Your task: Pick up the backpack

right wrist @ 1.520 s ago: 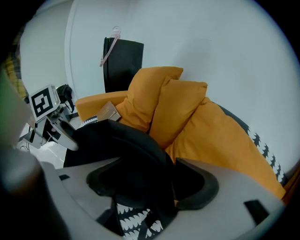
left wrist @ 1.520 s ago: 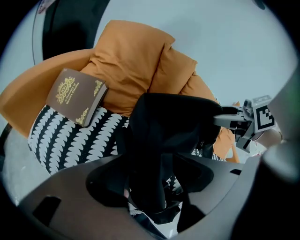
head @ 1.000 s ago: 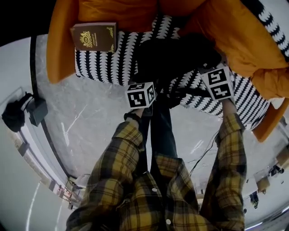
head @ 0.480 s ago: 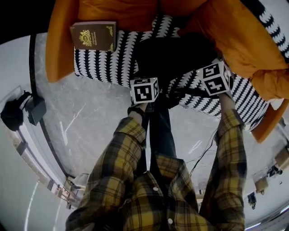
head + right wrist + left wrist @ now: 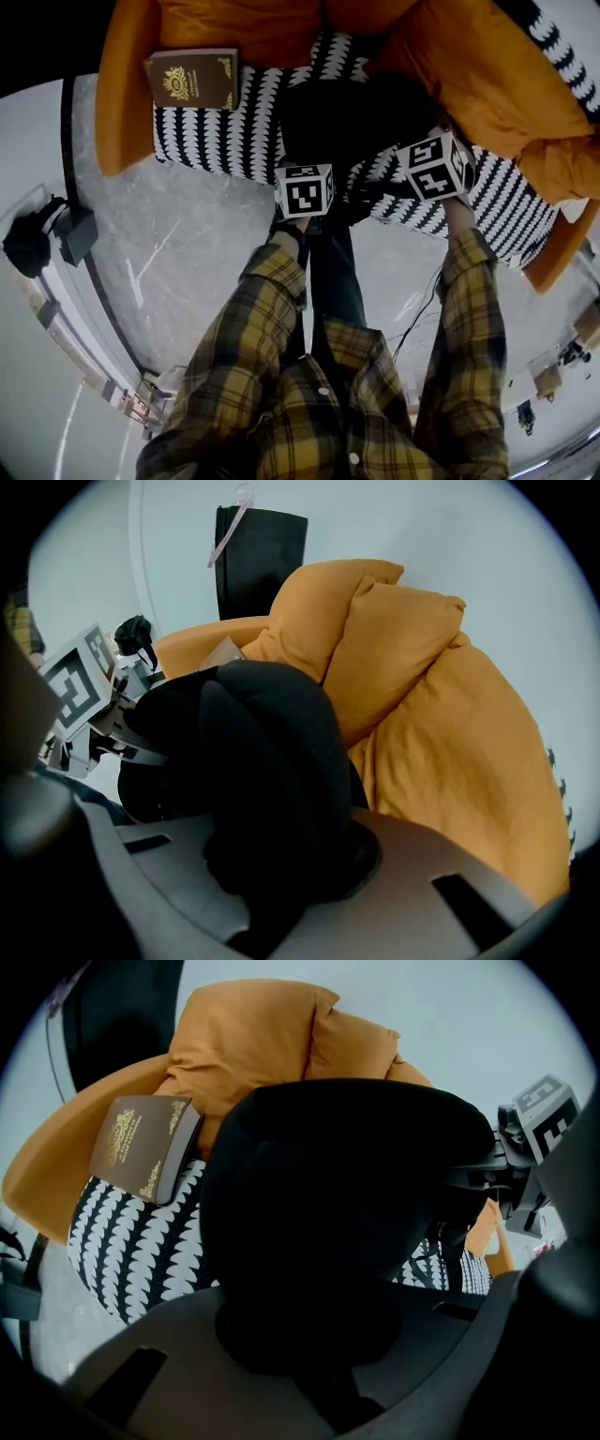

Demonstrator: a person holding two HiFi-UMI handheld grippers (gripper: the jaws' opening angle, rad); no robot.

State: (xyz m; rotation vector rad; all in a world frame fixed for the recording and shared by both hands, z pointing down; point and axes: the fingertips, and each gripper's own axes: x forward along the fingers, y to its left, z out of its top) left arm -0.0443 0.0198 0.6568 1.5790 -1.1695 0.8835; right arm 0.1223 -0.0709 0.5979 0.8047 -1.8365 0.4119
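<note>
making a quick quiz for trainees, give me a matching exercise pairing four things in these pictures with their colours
Things:
1 backpack
2 book
3 cushion
4 seat

Colours:
A orange
B black and white pattern
C black
D brown with gold print

Pairs: 1-C; 2-D; 3-A; 4-B
</note>
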